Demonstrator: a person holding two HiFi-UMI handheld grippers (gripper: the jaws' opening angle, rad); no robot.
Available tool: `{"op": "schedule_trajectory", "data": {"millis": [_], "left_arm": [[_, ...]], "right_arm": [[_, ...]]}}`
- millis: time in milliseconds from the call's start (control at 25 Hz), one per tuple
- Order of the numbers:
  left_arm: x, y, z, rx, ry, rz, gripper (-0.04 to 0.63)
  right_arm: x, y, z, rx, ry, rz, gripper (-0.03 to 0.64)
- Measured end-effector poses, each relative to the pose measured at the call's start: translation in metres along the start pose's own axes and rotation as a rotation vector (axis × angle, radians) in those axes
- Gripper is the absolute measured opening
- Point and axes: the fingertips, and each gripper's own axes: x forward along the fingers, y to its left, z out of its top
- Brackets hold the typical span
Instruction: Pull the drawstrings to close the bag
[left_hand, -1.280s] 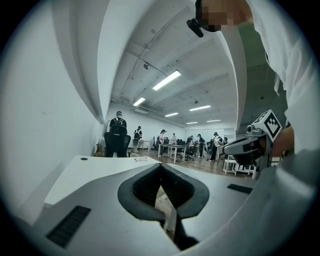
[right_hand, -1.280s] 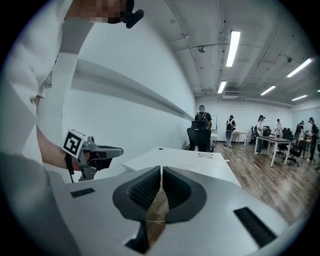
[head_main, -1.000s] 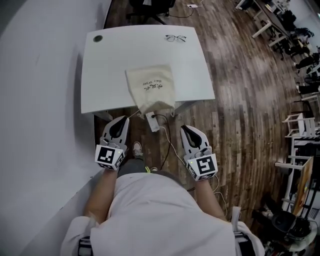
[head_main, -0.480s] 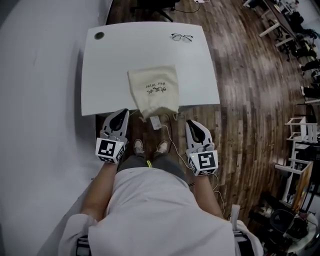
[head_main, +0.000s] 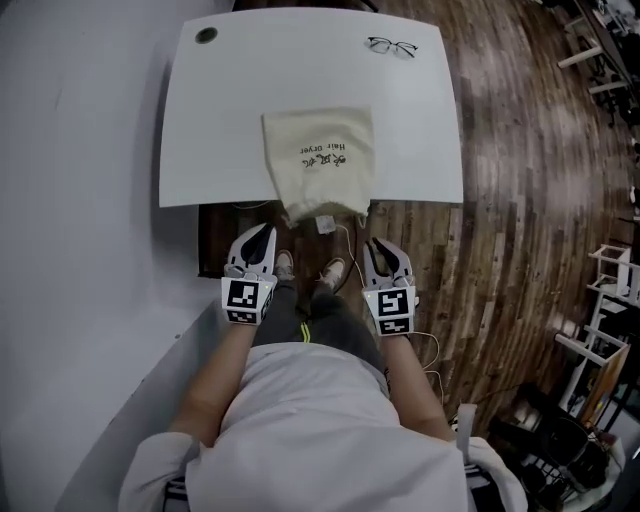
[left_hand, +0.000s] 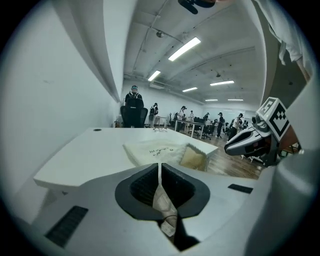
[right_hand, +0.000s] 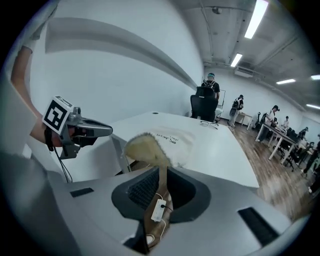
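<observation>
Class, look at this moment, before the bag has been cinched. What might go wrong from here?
1. The bag lies with its open mouth hanging over the near edge of the table. A pull toward the person may drag the whole bag off rather than cinch it.
2. The left gripper and right gripper are both shut below that edge, with no string seen between them. The thin drawstrings are hard to make out, so a grab may miss them.
</observation>
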Motion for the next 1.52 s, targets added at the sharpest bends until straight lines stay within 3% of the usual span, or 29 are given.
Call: {"op": "schedule_trajectory", "data": {"millis": [120, 320, 400, 480, 600, 720, 840, 960, 1200, 1520], "left_arm": [[0.019, -0.011, -0.03, -0.031, 0.042, 0.001, 0.02], [0.049, -0.015, -0.086, -0.095, 0.111, 0.024, 0.113], [0.06, -0.015, -0.105, -0.126, 0.139, 0.057, 0.175], [0.073, -0.018, -0.118, -0.149, 0.152, 0.085, 0.225], [0.09, -0.019, -0.127, -0.205, 0.144, 0.135, 0.253], [0.106, -0.003, -0.14, -0.271, 0.128, 0.236, 0.284], [0.117, 0.019, -0.157, -0.31, 0.124, 0.32, 0.284], [0.113, 0.021, -0.166, -0.303, 0.114, 0.33, 0.282], [0.09, 0.042, -0.183, -0.294, 0.107, 0.408, 0.126], [0.082, 0.065, -0.166, -0.259, -0.006, 0.435, 0.058]], "right_arm": [[0.024, -0.004, -0.024, -0.003, 0.033, 0.0, 0.041], [0.061, -0.012, -0.063, -0.003, 0.081, -0.006, 0.041], [0.071, -0.016, -0.077, 0.005, 0.1, -0.016, 0.056], [0.082, -0.02, -0.087, 0.017, 0.107, -0.028, 0.144], [0.096, -0.022, -0.094, 0.04, 0.101, -0.044, 0.161], [0.114, -0.027, -0.101, 0.067, 0.089, -0.076, 0.17], [0.139, -0.031, -0.112, 0.095, 0.084, -0.099, 0.178], [0.155, -0.032, -0.118, 0.106, 0.069, -0.111, 0.178], [0.159, -0.059, -0.127, 0.111, 0.026, -0.174, 0.156], [0.148, -0.082, -0.134, 0.112, -0.017, -0.242, 0.087]]}}
